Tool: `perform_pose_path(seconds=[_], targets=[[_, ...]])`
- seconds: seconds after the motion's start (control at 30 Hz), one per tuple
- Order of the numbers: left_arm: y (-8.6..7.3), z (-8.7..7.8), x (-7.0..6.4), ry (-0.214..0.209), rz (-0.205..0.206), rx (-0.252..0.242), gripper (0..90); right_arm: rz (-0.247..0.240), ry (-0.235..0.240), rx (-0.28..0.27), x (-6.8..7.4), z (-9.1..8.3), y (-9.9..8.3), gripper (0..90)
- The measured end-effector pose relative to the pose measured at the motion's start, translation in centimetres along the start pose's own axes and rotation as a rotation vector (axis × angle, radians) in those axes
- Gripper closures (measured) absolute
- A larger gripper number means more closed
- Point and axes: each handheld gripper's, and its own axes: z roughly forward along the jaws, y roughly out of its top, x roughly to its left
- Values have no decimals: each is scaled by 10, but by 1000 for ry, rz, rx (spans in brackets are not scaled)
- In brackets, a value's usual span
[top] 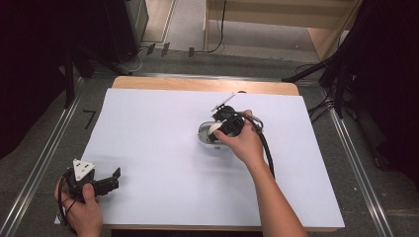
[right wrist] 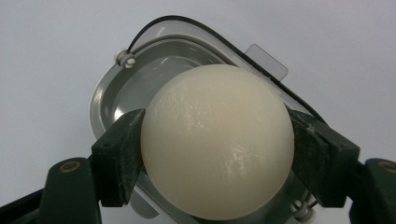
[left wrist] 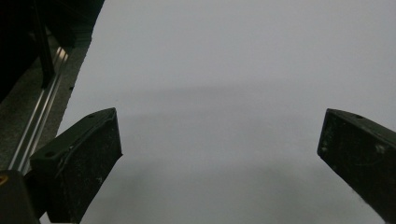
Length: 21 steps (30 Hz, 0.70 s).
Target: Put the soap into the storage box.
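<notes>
A cream-white ball [right wrist: 217, 140] sits squeezed between the two black jaws of my right gripper [right wrist: 217, 161], held just above an open clear container [right wrist: 112, 93] with a grey rim. From the high view the ball [top: 214, 129] and right gripper [top: 222, 127] hang over that container [top: 205, 140] right of the table's middle. My left gripper [top: 117, 175] rests at the near left corner, jaws wide apart over bare white paper, and it holds nothing [left wrist: 219, 154].
White paper [top: 163, 148] covers the wooden table [top: 197, 84]. A thin stick-like piece [top: 223, 102] lies just behind the container. Metal rails [top: 44, 153] and dark stands flank the table. A cable [top: 267, 148] trails from the right gripper.
</notes>
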Motion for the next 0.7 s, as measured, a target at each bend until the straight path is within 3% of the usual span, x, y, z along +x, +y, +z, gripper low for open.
perform_pose_path(seconds=[0.37,0.7], targets=[[0,0,0,1,3,1,1,31,0,-9,-1,3,-2,250],[0,0,0,-2,4,1,1,28,-5,-29,-1,0,-5,230]])
